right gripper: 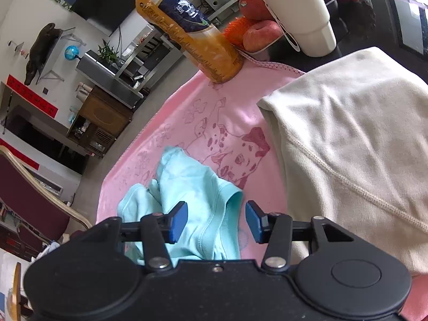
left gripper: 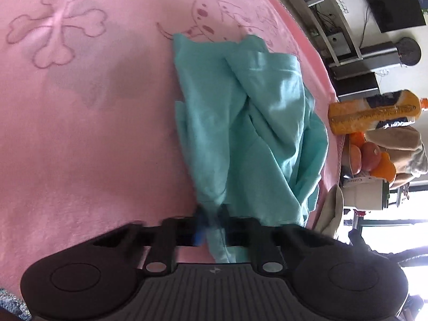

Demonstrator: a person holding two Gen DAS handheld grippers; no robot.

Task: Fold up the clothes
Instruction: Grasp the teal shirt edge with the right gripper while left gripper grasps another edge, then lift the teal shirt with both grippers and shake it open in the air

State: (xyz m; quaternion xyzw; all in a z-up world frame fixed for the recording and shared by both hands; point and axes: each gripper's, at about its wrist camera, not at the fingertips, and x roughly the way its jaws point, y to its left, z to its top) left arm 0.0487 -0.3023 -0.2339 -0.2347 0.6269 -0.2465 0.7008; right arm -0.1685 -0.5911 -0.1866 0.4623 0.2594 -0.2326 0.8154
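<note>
While the left gripper (left gripper: 211, 224) pinches a bunched edge of the teal garment (left gripper: 248, 123) between its closed fingers, the cloth trails away from it across the pink blanket (left gripper: 80, 133) in loose, overlapping layers. The garment is rumpled, with ridges and a flap turned over itself, so it does not lie as a neat fold; whether it is being drawn out flat or pulled over into a fold cannot be settled from this view.

Further right, the right gripper (right gripper: 215, 220) hangs just above the same teal garment (right gripper: 192, 195), near its ribbed hem, with its blue pads (right gripper: 178, 222) spread wide and holding nothing. To its right a cream garment (right gripper: 347, 147) lies on the blanket in a broad, smooth slab with a straight edge, which looks folded, or at least laid flat.

At the blanket's far edge stand an orange drink bottle (right gripper: 187, 32), a bowl of fruit (right gripper: 256, 32) and a white tumbler (right gripper: 299, 13).

By my judgement the teal piece is unfinished, and smoothing and squaring are left.
</note>
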